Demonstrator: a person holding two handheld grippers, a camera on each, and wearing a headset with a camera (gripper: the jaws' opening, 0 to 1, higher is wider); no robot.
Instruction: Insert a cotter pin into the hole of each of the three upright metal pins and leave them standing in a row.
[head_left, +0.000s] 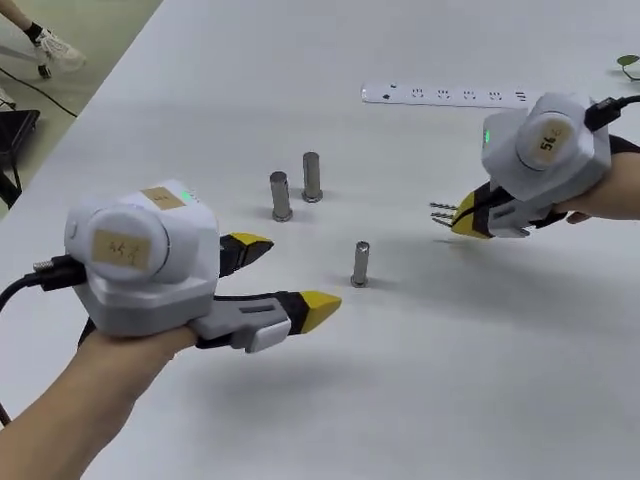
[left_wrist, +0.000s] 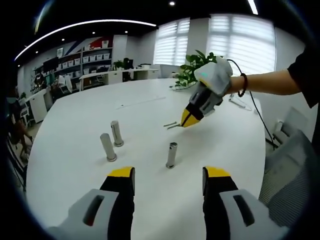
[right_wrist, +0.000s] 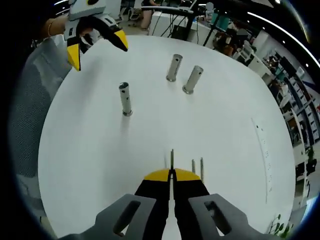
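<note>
Cotter pins (head_left: 441, 212) sit pinched in the right claw (head_left: 463, 222); left claw (head_left: 296, 273) spread, nearest metal pin (head_left: 361, 263) just ahead.

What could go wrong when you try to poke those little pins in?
The right gripper pinches several cotter pins at once, so one might slip out. The nearest metal pin stands free on the table, and the open left gripper isn't holding it, so a push could topple it.
</note>
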